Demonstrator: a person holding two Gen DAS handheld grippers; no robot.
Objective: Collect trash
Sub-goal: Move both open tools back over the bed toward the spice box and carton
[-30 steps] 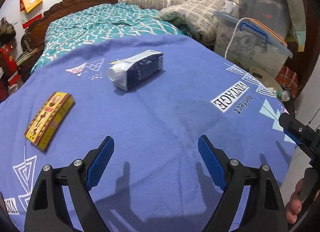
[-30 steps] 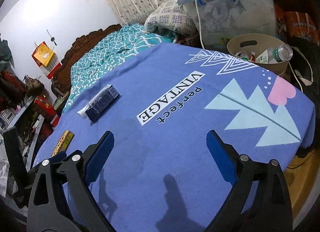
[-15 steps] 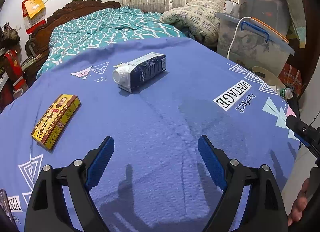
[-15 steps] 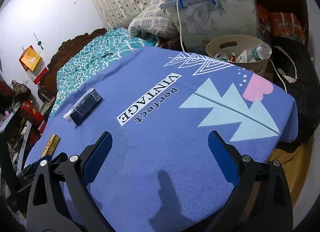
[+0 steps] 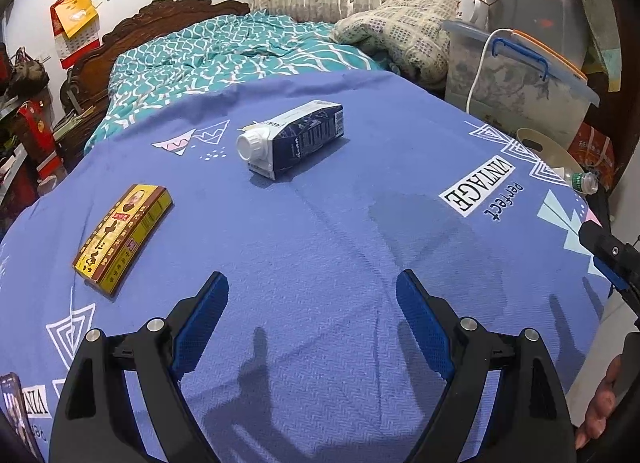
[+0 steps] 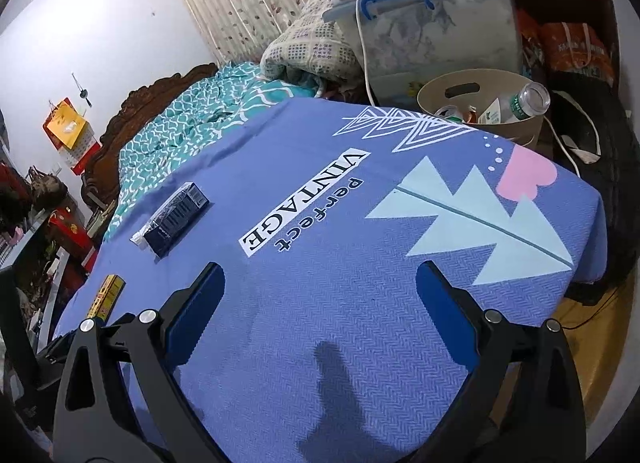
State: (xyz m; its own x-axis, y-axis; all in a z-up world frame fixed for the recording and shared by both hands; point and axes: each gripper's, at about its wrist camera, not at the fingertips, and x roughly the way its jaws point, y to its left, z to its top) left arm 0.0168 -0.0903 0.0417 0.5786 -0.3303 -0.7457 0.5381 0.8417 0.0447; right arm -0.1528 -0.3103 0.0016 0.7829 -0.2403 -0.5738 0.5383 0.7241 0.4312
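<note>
Left wrist view: a dark blue carton [image 5: 296, 139] with a white screw cap lies on its side on the blue bedspread [image 5: 320, 231], and a yellow-and-brown flat box [image 5: 122, 239] lies well apart from it toward the left. The left hand-held gripper [image 5: 312, 295] hangs over bare cloth with its jaws spread wide, nothing between them and nothing touched. At the right edge, part of the right hand-held gripper [image 5: 612, 263] shows. The right wrist view shows that gripper [image 6: 320, 283] equally wide open and empty, and reveals what the left view mostly hides: a beige bin [image 6: 480, 111] beside the bed's far corner, holding a clear plastic bottle [image 6: 524, 101], a can and a carton.
</note>
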